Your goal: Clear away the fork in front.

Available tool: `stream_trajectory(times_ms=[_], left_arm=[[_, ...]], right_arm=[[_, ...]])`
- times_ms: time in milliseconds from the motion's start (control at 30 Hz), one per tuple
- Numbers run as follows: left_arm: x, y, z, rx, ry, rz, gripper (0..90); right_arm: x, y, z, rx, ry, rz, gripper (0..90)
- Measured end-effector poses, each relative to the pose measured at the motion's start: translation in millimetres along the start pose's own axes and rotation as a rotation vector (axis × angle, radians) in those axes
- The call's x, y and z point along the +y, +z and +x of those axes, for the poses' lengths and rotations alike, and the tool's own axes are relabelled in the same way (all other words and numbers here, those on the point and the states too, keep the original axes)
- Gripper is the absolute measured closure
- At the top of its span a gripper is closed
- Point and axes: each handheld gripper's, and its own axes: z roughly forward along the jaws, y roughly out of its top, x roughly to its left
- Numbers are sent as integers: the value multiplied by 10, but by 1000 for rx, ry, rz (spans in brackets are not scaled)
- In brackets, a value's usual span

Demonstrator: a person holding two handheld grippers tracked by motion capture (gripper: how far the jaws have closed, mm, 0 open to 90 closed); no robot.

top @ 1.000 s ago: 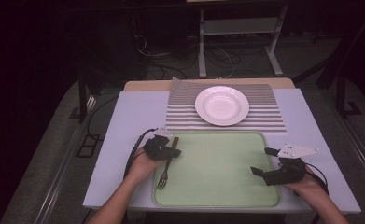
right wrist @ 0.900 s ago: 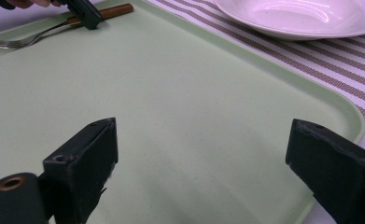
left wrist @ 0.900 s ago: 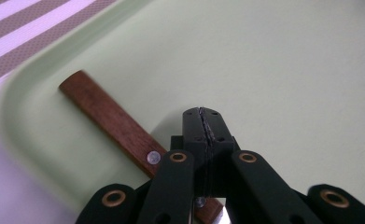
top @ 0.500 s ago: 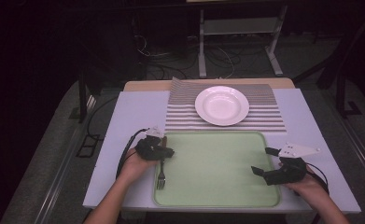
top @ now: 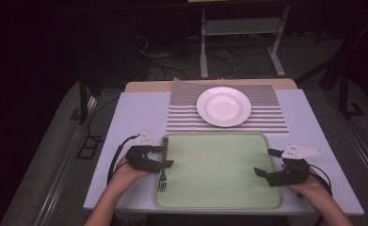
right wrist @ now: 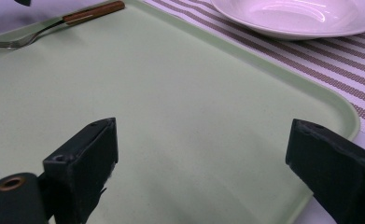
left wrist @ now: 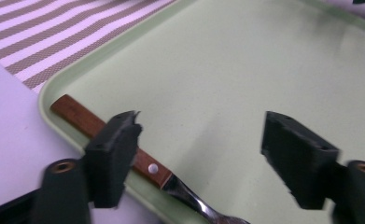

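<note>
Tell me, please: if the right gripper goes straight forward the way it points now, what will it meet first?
Probably the bare floor of the green tray: the right gripper, jaws open, points across it toward the fork.

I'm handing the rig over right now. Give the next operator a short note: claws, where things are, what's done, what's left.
Left claw: open, empty, at the fork's wooden handle along the green tray's left edge.
Right claw: open, empty, low over the tray's right edge.
White plate: empty, on the striped mat behind the tray.
Done: fork lies in the tray, handle partly on the rim, ungripped.
Left: probably the plate; judge for yourself.
</note>
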Motion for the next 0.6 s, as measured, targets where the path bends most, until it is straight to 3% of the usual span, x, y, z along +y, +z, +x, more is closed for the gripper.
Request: stream_trajectory(times_ms=[200, 267, 600], left_arm=[[-101, -116, -29, 26, -9, -46, 95], [-131, -134, -17, 39, -12, -44, 0], [-156, -127, 5, 41, 11, -31, 0]], right_arm=[[2, -6, 3, -1, 1, -3, 92], [2, -13, 3, -2, 1, -5, 93], [5, -16, -2, -3, 3, -7, 93]])
